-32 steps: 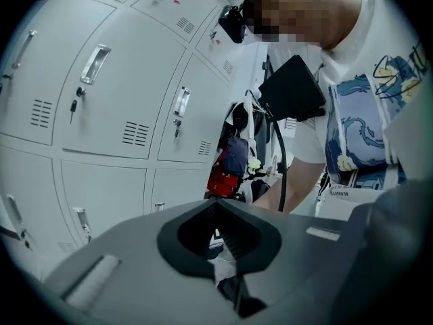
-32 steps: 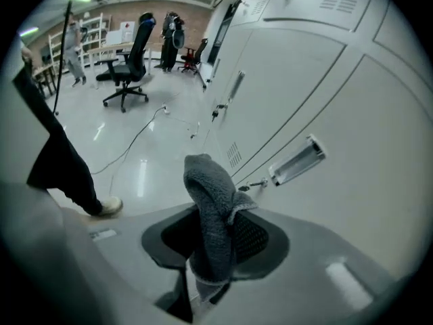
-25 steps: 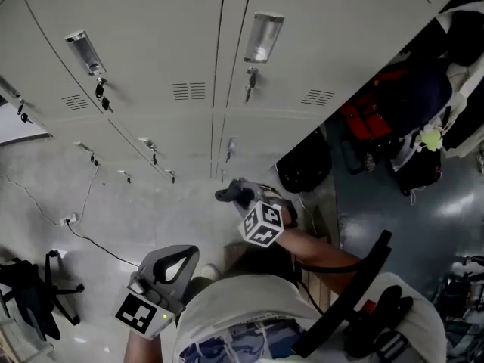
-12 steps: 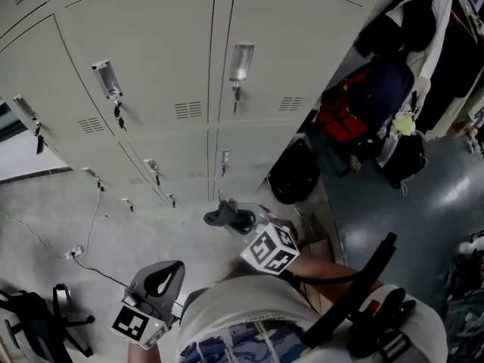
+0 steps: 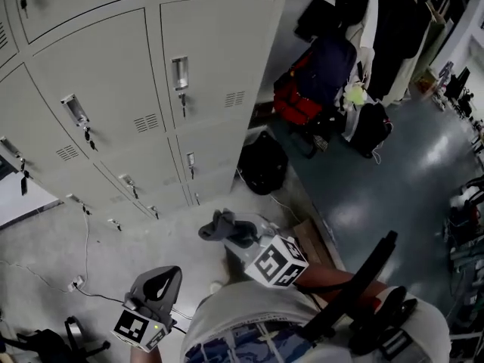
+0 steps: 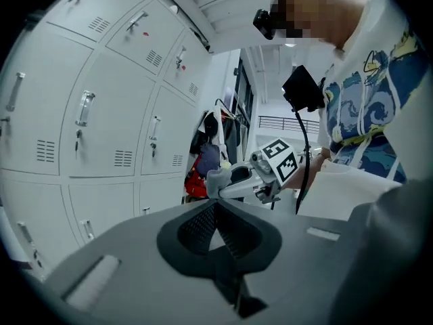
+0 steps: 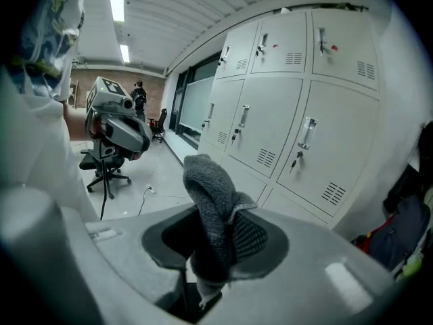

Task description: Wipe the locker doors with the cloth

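Observation:
A bank of pale grey locker doors [image 5: 113, 89] fills the upper left of the head view and shows again as locker doors [image 7: 291, 114] in the right gripper view. My right gripper [image 5: 231, 237] is shut on a grey cloth [image 5: 223, 225], held a good way short of the lockers. The cloth [image 7: 213, 208] stands up folded between the jaws. My left gripper [image 5: 162, 282] hangs low at my left side, shut with nothing in it. In the left gripper view my left gripper [image 6: 215, 212] has its jaws touching, and the right gripper [image 6: 233, 181] shows beyond with the cloth [image 6: 216, 179].
Bags and hanging clothes [image 5: 333, 74] crowd the gap right of the lockers, with a black bag [image 5: 263, 163] on the floor by the end locker. A cable [image 5: 79, 267] trails over the floor at left. An office chair [image 7: 101, 161] stands further down the room.
The head view has swung, so the lockers have shifted to the upper left and more of the room at right shows. Both grippers keep their hold and stay low near my body.

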